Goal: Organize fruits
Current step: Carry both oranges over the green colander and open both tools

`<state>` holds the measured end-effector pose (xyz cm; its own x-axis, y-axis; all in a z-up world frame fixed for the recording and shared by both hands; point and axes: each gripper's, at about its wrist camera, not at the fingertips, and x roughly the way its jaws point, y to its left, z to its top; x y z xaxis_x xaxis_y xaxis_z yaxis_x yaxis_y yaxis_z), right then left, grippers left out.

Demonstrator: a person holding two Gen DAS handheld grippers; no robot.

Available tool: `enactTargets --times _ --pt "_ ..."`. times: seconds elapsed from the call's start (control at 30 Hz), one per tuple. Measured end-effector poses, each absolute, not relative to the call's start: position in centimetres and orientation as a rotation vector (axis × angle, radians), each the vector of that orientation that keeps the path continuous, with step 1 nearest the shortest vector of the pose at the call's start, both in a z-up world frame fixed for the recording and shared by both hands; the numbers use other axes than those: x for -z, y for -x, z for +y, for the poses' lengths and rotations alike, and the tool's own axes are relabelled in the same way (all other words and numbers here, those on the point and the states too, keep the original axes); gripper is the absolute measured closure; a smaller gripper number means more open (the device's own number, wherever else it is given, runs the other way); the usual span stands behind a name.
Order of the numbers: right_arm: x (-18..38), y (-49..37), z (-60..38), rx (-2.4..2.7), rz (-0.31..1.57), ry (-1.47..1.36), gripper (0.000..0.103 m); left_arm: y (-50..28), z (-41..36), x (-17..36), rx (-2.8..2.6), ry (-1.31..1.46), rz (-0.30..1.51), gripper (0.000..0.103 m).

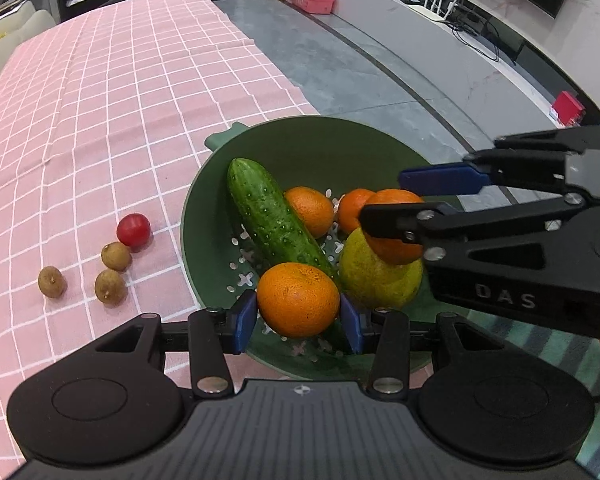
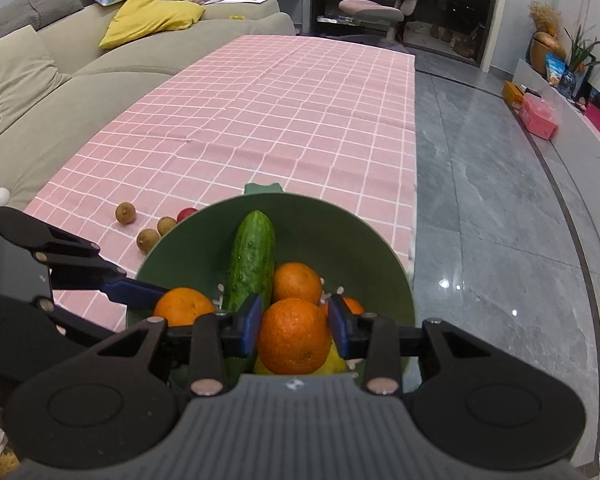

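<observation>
A green colander bowl (image 1: 300, 140) sits near the table's right edge; it also shows in the right wrist view (image 2: 340, 232). It holds a cucumber (image 1: 272, 216), several oranges and a yellow-green citrus (image 1: 376, 284). My left gripper (image 1: 298, 318) is shut on an orange (image 1: 298, 300) over the bowl's near side. My right gripper (image 2: 294, 322) is shut on another orange (image 2: 294, 336), seen in the left wrist view (image 1: 396, 240) above the citrus. A red tomato (image 1: 134, 230) and three brown longans (image 1: 110, 286) lie on the cloth left of the bowl.
The pink checked tablecloth (image 1: 120, 100) stretches away to the far end. The table's right edge drops to a grey tiled floor (image 2: 500, 200). A beige sofa (image 2: 60, 80) runs along the left side.
</observation>
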<state>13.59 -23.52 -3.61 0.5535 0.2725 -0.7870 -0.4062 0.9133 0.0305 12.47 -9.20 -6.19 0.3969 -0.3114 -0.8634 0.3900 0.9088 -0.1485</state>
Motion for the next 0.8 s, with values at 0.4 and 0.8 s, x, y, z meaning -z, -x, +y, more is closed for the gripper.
enactTargets --times 0.4,0.8 --pt "4.5 -15.2 -22.6 -0.409 0.904 0.165 0.069 -12.5 -9.2 6.7 0.490 -0.062 1.090 0.047" --pt "3.2 -14.5 -22.9 -0.386 0.876 0.153 0.061 -11.7 -7.6 4.4 0.467 -0.001 1.038 0.033"
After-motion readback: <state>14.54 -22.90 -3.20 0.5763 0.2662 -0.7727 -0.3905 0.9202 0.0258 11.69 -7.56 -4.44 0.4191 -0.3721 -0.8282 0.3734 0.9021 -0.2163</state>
